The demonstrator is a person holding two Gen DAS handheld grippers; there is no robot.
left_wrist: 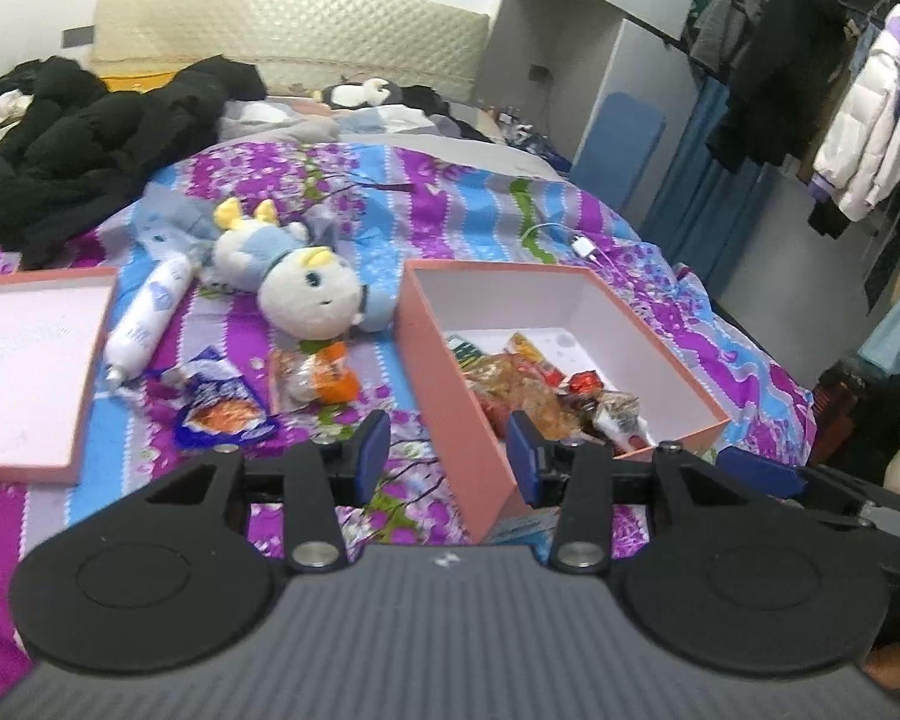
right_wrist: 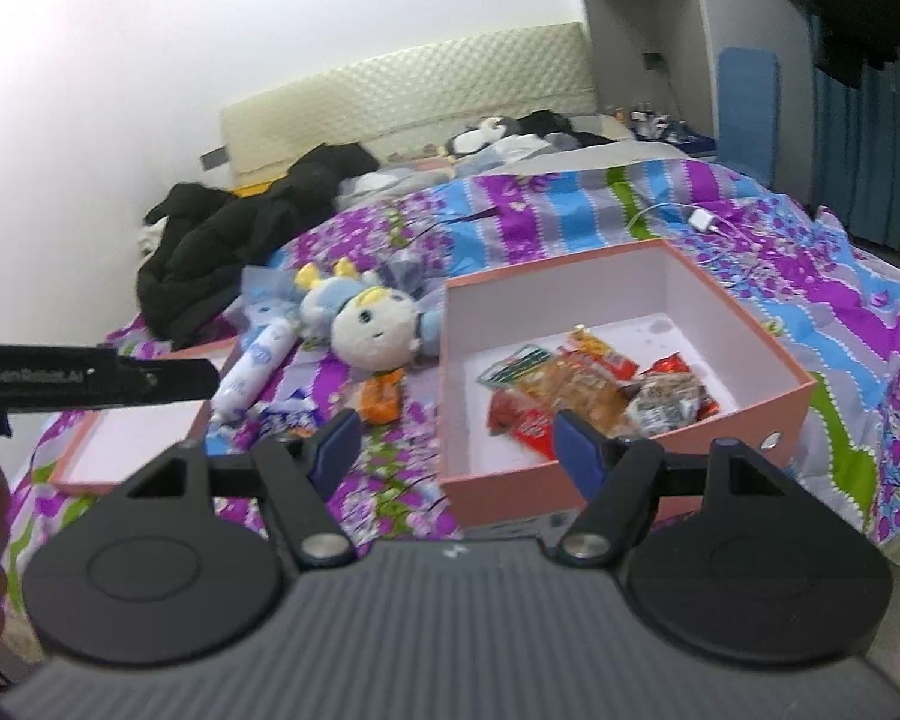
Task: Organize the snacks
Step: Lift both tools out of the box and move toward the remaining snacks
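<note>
On the bed's purple, blue and grey flowered quilt (left_wrist: 450, 210), at the far left, lies a pink box lid (left_wrist: 24, 360) with its pale inside facing up. Just right of it a white tube-shaped packet (left_wrist: 150, 315) lies slanted, its lower end near the lid's corner. Below that sits a blue snack packet (left_wrist: 222, 408), and beside it an orange-and-clear snack packet (left_wrist: 315, 378), both loose on the quilt. Behind them a white and blue plush doll (left_wrist: 306, 285) lies on its side, its feet close to the left wall of the open pink box (left_wrist: 450, 372). Inside the box a heap of snack wrappers (left_wrist: 534, 384), red, orange and clear, is gathered toward the near side, with the far part of the white floor bare. A white charger with its cable (left_wrist: 582, 246) rests on the quilt beyond the box. The left tool (left_wrist: 447, 456) hangs over the quilt with its blue pads partly apart and nothing between them; the box's near left corner shows through the gap. The right tool (right_wrist: 456, 450) stands with a wider gap, also empty, above the box's near edge. Farther back, black clothing (left_wrist: 90, 144) is piled near the padded headboard (left_wrist: 282, 30), and at the far right coats hang on a rack (left_wrist: 840, 90).
</note>
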